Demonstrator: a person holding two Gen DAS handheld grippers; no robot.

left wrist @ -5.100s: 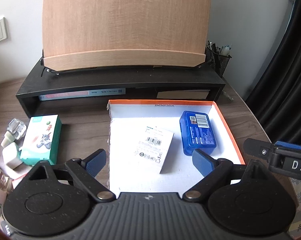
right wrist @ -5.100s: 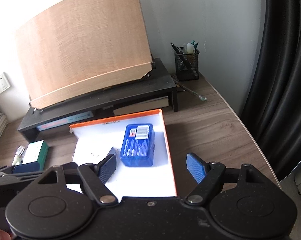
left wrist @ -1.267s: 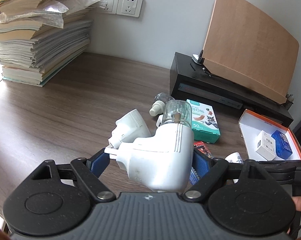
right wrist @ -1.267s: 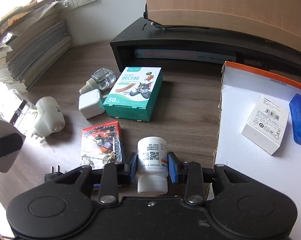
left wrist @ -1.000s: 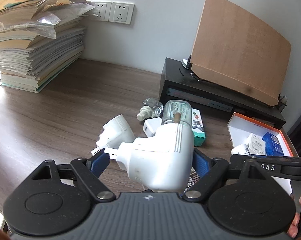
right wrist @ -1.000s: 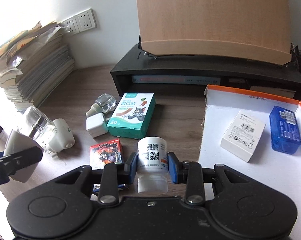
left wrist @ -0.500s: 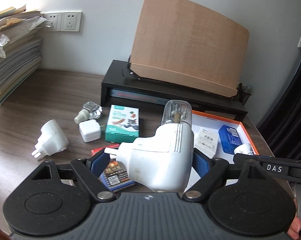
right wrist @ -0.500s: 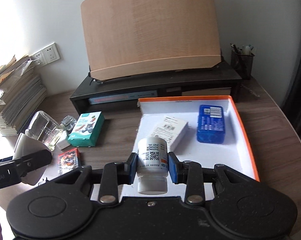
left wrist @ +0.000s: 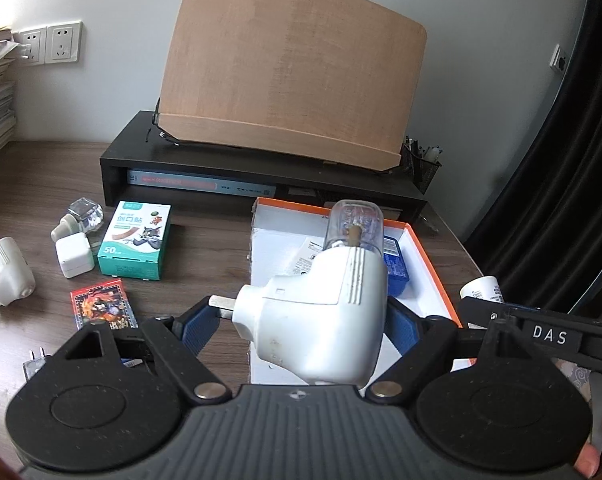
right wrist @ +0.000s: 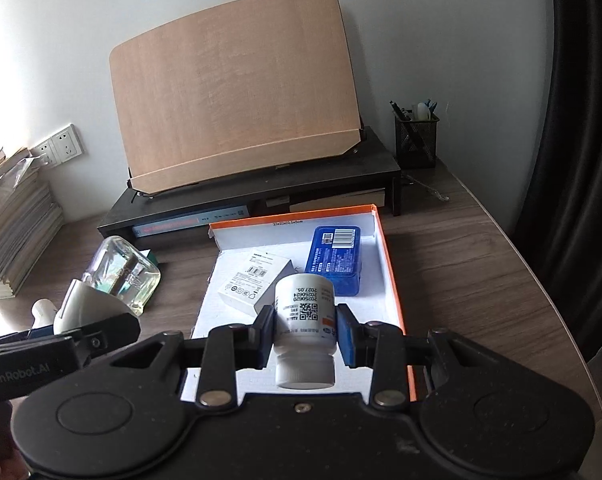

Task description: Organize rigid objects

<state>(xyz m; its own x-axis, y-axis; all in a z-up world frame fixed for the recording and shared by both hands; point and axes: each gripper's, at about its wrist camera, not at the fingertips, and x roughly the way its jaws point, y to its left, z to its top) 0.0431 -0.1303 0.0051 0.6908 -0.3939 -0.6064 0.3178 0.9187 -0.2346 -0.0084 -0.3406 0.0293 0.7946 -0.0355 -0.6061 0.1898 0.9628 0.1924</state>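
Observation:
My left gripper (left wrist: 301, 320) is shut on a white plug-in vaporizer (left wrist: 321, 320) with a clear bottle on top, held above the near left edge of the orange-rimmed box (left wrist: 433, 272). My right gripper (right wrist: 305, 340) is shut on a white pill bottle (right wrist: 304, 320), cap toward the camera, over the box (right wrist: 393, 280). Inside the box lie a white carton (right wrist: 253, 284) and a blue case (right wrist: 335, 264). In the right wrist view the vaporizer (right wrist: 113, 280) and left gripper appear at the left.
On the wooden desk left of the box lie a green plaster box (left wrist: 135, 240), a white charger cube (left wrist: 75, 260), a small glass bottle (left wrist: 81, 214), a white plug (left wrist: 5, 278) and a card pack (left wrist: 103, 308). A black monitor riser (left wrist: 261, 176) with a wooden board stands behind.
Both grippers have swung right with their loads. The box has come closer and more central in both views; the loose items on the desk have slid to the left.

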